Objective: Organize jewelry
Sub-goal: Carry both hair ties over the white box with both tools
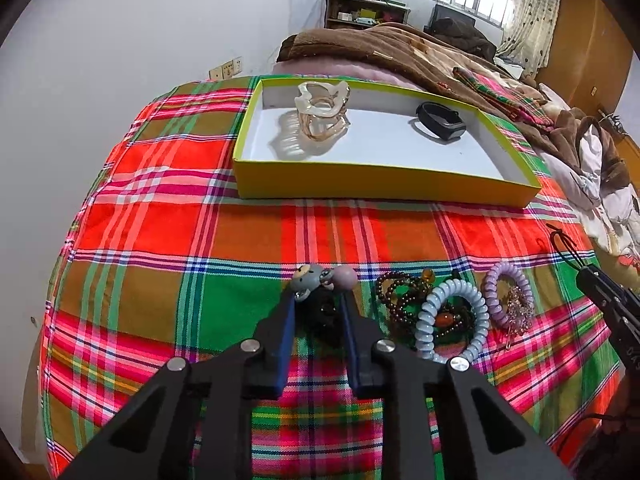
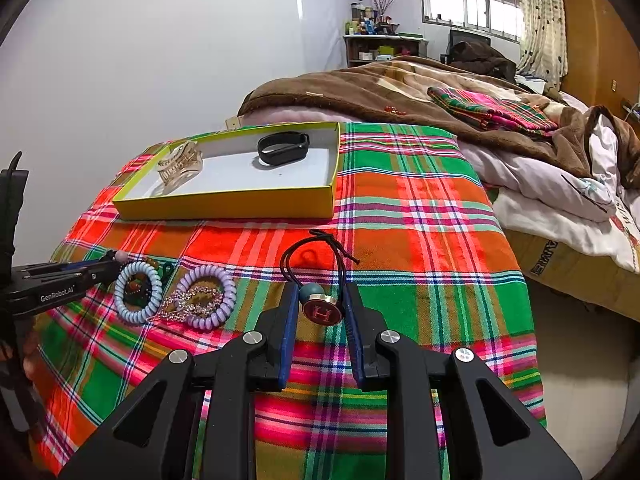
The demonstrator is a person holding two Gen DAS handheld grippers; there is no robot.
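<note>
My left gripper (image 1: 318, 298) is shut on a black hair tie with a grey bear charm (image 1: 306, 280) and a mauve bead, low over the plaid cloth. My right gripper (image 2: 322, 300) is shut on a hair tie with a red H button (image 2: 323, 312) and black elastic loop (image 2: 316, 254). A yellow-rimmed box (image 1: 384, 188) holds a clear hair claw (image 1: 320, 114) and a black band (image 1: 440, 122); it also shows in the right wrist view (image 2: 224, 202).
On the cloth lie a blue spiral tie (image 1: 452, 320), a purple spiral tie (image 1: 508, 294), dark bead bracelets (image 1: 400, 298) and a rhinestone clip (image 2: 188, 304). A bed with a brown blanket (image 2: 400, 88) lies behind. The table edge drops off at the right.
</note>
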